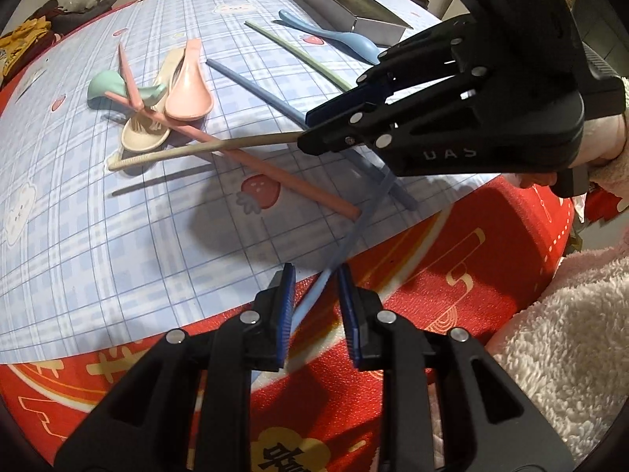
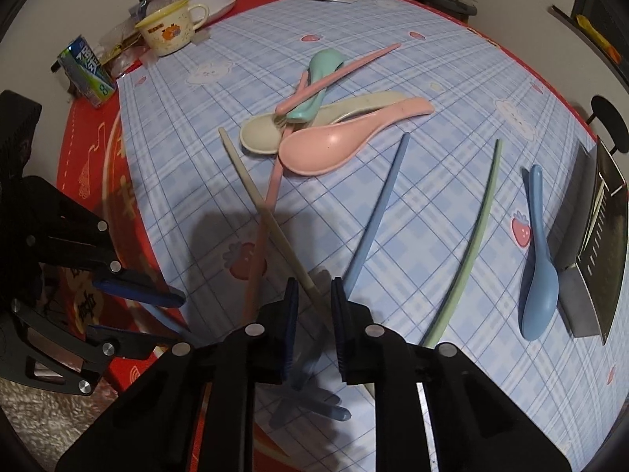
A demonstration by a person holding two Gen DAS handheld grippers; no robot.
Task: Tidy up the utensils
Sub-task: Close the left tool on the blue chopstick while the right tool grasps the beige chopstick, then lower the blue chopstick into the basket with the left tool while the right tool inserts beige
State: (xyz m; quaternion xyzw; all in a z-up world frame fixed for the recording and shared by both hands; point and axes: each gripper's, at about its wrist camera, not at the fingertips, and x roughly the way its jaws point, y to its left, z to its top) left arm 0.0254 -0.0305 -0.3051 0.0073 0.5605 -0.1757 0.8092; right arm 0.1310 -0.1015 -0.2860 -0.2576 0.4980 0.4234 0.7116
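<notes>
Lighting: even indoor light from above, moderately bright; colours read clearly. Shadows: soft-edged dark patches on the checked tablecloth [image 1: 98, 236] under both grippers, plus a thin shadow line below the raised beige chopstick [image 1: 188, 153]. Glare: small highlights on the pink spoon [image 2: 334, 145] and the metal tray [image 1: 354, 4]. Distortion: strong fisheye bowing (table edges curve, corners go black). Blur: light blue chopstick [image 1: 342, 251] smeared near the lens; far clutter soft.
</notes>
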